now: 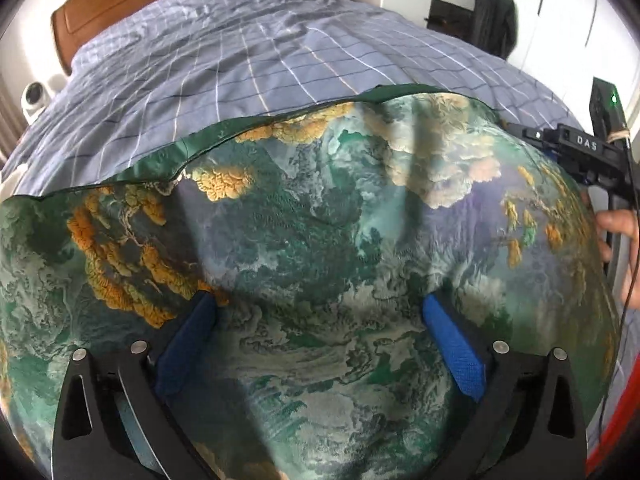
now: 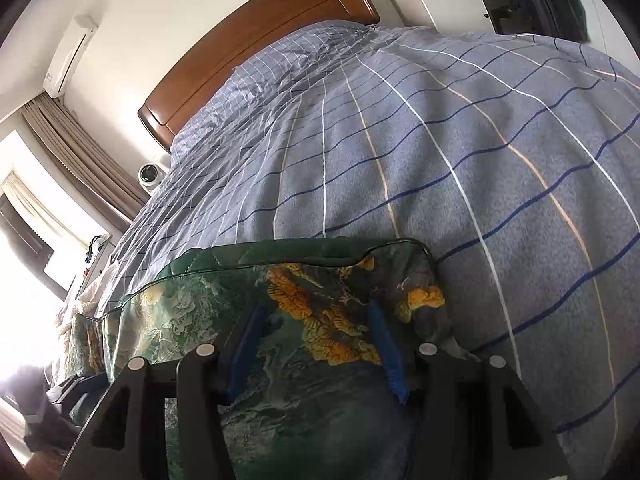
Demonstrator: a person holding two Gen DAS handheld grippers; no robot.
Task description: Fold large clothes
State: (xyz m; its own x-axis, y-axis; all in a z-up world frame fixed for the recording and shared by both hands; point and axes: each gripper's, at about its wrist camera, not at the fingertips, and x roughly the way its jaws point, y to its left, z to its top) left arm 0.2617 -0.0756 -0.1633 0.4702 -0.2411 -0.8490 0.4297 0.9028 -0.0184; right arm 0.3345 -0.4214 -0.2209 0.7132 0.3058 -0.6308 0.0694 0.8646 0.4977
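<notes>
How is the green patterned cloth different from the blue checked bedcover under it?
The green cloth carries a busy print of green, orange and cream; the bedcover is plain blue-grey with thin crossing lines. The cloth lies on top at the near end only; the bedcover runs to the headboard. The cloth has a dark green edge. Both are soft fabric.

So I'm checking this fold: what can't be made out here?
- Left view: garment near edge, cut off by the frame and the left gripper.
- Right view: whether the right gripper pinches cloth; its fingertips blend into the print.
- Right view: the window side, washed out by glare.
</notes>
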